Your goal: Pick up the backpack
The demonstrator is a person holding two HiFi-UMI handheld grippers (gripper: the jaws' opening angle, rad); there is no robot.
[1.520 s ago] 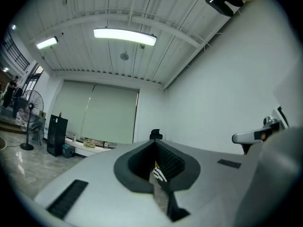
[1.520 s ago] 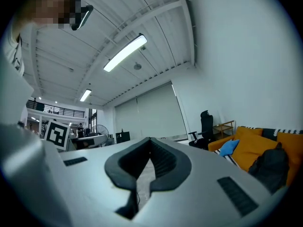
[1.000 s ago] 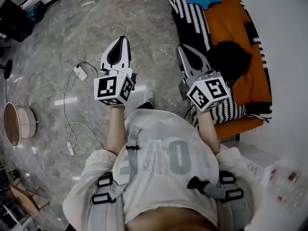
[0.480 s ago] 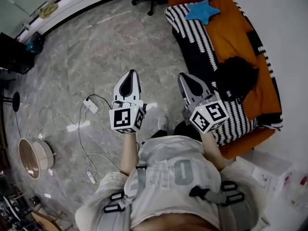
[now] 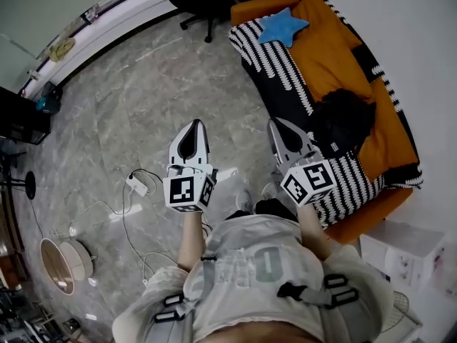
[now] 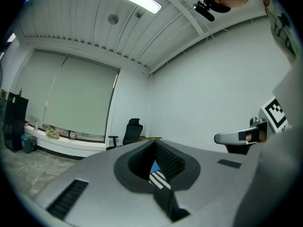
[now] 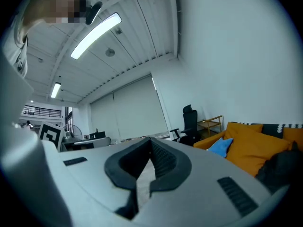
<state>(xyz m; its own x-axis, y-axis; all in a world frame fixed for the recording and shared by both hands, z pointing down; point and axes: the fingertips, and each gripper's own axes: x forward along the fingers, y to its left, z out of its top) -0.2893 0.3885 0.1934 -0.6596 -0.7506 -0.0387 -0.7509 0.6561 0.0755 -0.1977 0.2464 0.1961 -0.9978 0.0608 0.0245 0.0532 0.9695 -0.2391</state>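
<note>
In the head view the left gripper (image 5: 193,127) and right gripper (image 5: 275,124) were held level side by side over the grey marble floor (image 5: 128,98), both with fingers closed and nothing in them. The black bundle that I took to be the backpack (image 5: 341,120) lay about midway along the orange sofa (image 5: 335,48), at the inner edge of the striped blanket (image 5: 275,59), just beyond the right gripper and not touched. A blue star cushion (image 5: 283,26) sat at the sofa's far end. A charger and cable (image 5: 136,184) lay on the floor to the left. In the left gripper view the fingers (image 6: 169,162) met at their tips, empty, pointing towards an office chair (image 6: 133,131). In the right gripper view the fingers (image 7: 163,157) were likewise shut on nothing, and the backpack showed only as a dark mass at the right edge. The step in hand looked like the approach. Next, the fingers would need to open, turn towards the sofa and drop onto a strap or handle.
</note>
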